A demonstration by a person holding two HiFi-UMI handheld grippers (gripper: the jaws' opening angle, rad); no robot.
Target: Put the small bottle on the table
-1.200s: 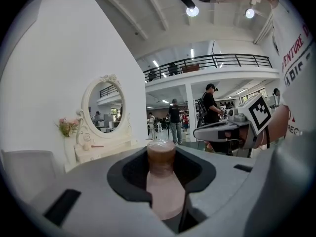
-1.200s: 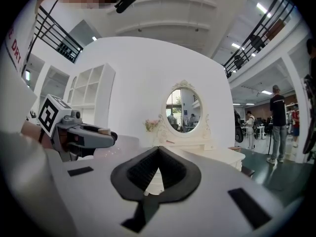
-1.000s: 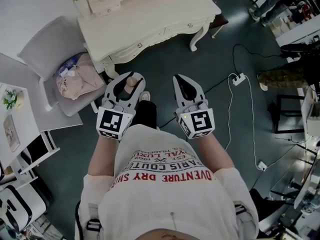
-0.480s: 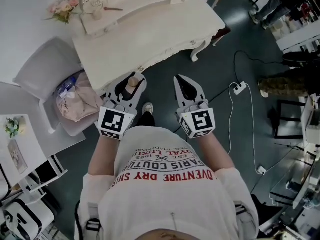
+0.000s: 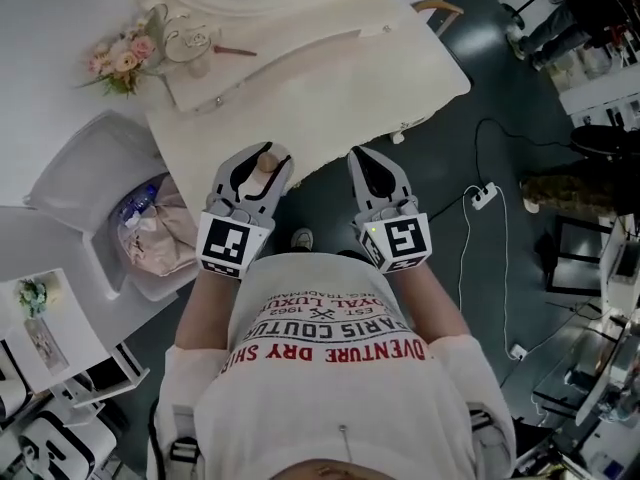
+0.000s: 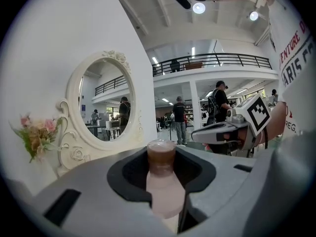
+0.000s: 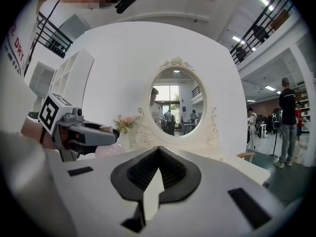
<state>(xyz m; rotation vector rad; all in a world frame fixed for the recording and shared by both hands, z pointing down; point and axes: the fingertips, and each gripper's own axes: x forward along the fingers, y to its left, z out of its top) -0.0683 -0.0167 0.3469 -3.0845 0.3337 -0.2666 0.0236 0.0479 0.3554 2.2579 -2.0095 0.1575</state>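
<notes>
Table [image 5: 330,88]: cream dressing table with a broad bare top; front edge right under both gripper tips; plenty of free room toward the middle.
Mirror [image 6: 101,110]: oval, carved frame, upright at the table's back edge.
Flowers [image 5: 118,63]: pink bunch at the back left corner, beside a glass [image 5: 190,43]; both well apart from any likely landing spot.
Left gripper [image 5: 262,158]: clamped on the small bottle, jaws parted only by its width; poised over the front edge, left of the middle.
Right gripper [image 5: 372,163]: jaws pressed together, nothing between them; alongside the left one, over the same edge.
Small bottle [image 6: 162,177]: pale pink body, upright between the left jaws; carried in the air, not yet resting on the top.
Cap [image 6: 161,151]: brown, standing clear above the jaws.
Handling: probably light and rigid, smooth-sided, so likely slippery; narrow base, easy to tip. Best taken around the body below the cap, as now, and kept upright until the base sits flat.
</notes>
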